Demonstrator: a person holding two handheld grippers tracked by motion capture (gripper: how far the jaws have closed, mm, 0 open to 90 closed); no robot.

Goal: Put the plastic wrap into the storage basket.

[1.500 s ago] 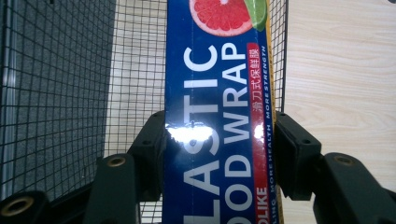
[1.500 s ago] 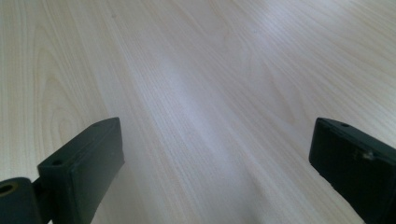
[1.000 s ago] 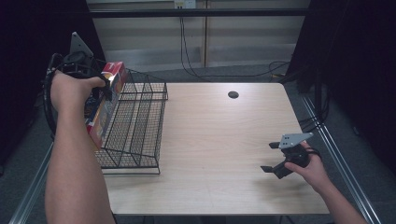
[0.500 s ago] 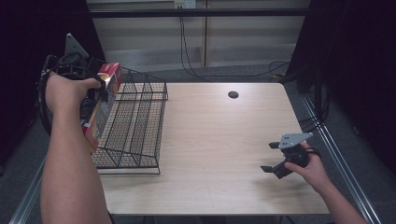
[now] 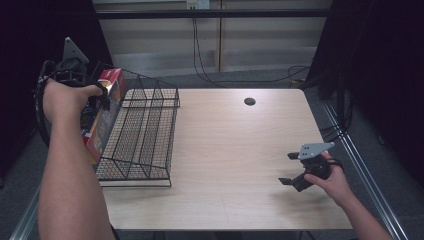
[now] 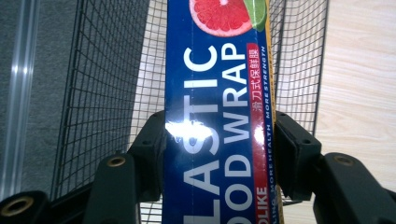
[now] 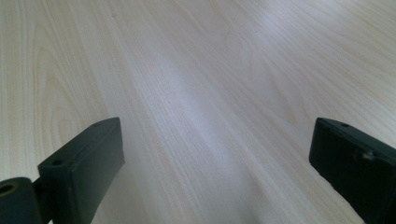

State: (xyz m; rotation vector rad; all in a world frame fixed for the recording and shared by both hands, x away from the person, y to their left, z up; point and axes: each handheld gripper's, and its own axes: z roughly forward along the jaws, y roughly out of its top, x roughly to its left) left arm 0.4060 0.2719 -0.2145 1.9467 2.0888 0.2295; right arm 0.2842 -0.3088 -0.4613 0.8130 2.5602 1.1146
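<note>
My left hand-held gripper [image 6: 219, 140] is clamped across the plastic wrap box [image 6: 217, 107], held above the wire basket [image 5: 145, 135] at the table's left edge. It's light, stiff, glossy cardboard (slippery); mid-length suits. My right hand-held gripper [image 7: 215, 154] rests wide open, empty.

Looks like a lab recording bay, not a home. Bare pale wood-grain table [image 5: 240, 150] on a metal frame [image 5: 365, 175], hemmed by black curtains [image 5: 380, 75]. Cables [image 5: 210, 55] trailing from a wall outlet [image 5: 198, 4] over grey floor. Beneath the right-hand jaws, plain tabletop; beyond the left-hand jaws, a wire rack [image 5: 145, 135].
</note>
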